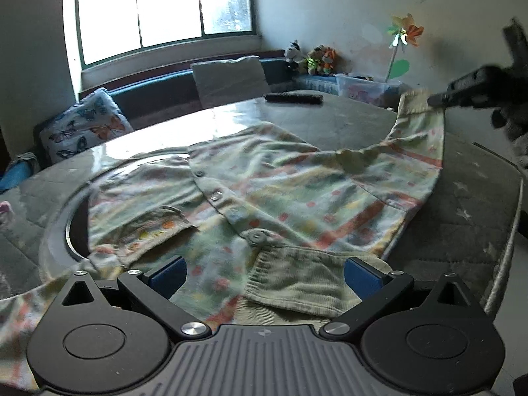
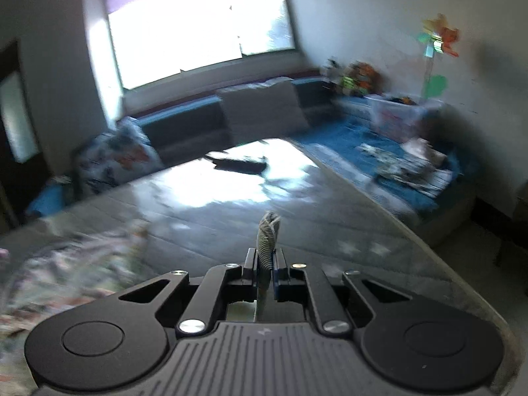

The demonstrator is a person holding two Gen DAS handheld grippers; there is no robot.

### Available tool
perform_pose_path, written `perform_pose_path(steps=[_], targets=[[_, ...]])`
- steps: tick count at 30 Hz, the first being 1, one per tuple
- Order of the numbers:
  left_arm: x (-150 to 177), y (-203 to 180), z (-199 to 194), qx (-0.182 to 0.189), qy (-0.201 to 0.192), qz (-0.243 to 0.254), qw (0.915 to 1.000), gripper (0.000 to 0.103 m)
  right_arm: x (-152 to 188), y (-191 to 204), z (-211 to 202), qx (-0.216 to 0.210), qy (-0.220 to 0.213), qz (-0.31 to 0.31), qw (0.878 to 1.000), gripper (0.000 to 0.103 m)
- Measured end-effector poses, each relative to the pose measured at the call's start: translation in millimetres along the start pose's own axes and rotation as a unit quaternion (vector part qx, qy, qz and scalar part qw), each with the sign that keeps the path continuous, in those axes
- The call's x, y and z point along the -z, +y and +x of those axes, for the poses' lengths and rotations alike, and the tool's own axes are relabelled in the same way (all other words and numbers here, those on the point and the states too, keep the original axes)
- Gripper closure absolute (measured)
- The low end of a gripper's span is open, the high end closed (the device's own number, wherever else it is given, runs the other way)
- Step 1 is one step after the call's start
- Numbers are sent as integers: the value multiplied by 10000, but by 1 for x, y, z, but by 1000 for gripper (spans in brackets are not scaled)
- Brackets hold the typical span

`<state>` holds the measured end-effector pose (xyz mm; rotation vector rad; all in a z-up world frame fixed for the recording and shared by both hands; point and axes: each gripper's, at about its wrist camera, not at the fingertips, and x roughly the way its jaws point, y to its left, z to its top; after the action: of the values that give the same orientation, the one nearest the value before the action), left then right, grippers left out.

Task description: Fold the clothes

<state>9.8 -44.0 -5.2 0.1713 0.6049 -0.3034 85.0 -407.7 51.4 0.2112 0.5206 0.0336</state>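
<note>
A round, glossy grey stone tabletop (image 1: 330, 122) carries a pale green knitted child's cardigan (image 1: 264, 191) with orange and yellow print and grey buttons, spread over the near half of the tabletop and hanging a little over its near edge. One sleeve (image 1: 419, 125) rises off the surface toward the right edge, its ribbed cuff (image 2: 268, 234) pinched tight between the closed fingers of the right gripper (image 2: 264, 262). The left gripper (image 1: 264, 277) hangs over the cardigan's ribbed hem at the near edge, its blue-padded fingers (image 1: 168, 275) spread wide and holding nothing. A dark flat rectangular object (image 1: 293, 98) lies near the far edge of the tabletop
</note>
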Motion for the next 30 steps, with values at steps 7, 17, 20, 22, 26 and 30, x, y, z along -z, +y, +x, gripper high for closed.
perform_pose_path(steps=[7,17,20,22,26,30], targets=[[4,23,-13,-364,-97,-260,9990,0,-25,77,-32,-1196,-298,-530,9910,96],[16,57,-32,-844,-180,-679,9939,0,-15,182,-32,-2562,-46,-1109,9602,96],[18,65,-35,-963,-184,-783,9921,0,-1,200,-27,-2771,157,-1216,9530,96],[20,70,-36,-1030,-179,-848,9909,0,9,209,-25,-2882,297,-1281,9485,96],[21,77,-37,-1152,-174,-944,9887,0,30,227,-20,-3101,578,-1411,9384,96],[20,84,-38,-1272,-168,-1014,9865,0,51,243,-15,-3337,872,-1521,9263,92]])
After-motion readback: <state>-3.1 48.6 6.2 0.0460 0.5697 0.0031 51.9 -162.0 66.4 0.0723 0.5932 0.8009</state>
